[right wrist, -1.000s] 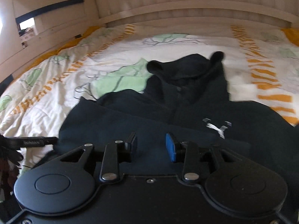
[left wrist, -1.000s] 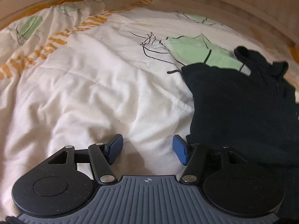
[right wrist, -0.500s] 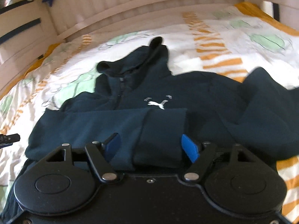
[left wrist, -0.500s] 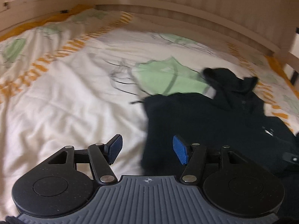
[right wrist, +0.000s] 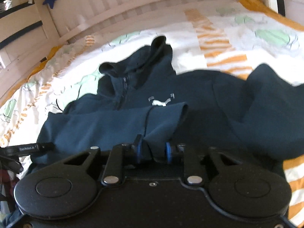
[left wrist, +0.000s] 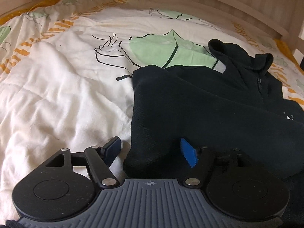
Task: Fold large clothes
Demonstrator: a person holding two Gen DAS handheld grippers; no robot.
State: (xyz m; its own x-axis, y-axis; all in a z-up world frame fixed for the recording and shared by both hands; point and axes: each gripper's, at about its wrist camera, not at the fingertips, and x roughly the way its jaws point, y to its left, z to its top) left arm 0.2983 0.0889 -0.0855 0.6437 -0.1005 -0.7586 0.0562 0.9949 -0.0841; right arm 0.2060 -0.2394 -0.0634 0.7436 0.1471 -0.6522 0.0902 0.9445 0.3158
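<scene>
One dark navy hoodie (right wrist: 190,102) lies spread front-up on the bed, over a white duvet (left wrist: 57,95) printed with green leaves and orange stripes. Its hood is bunched toward the pale slatted bed rail (right wrist: 133,5), the zip runs down from the collar, and a small white logo (right wrist: 158,102) sits on the chest. One sleeve (right wrist: 114,125) is folded across the body, its cuff end reaching my right gripper (right wrist: 153,151). Those jaws are closing, and their blue pads already pinch a fold of that sleeve. My left gripper (left wrist: 150,152) sits at the hoodie's outer edge on the duvet; its jaws are opening, with a corner of the dark fabric lying between the blue pads, which do not press on it.
</scene>
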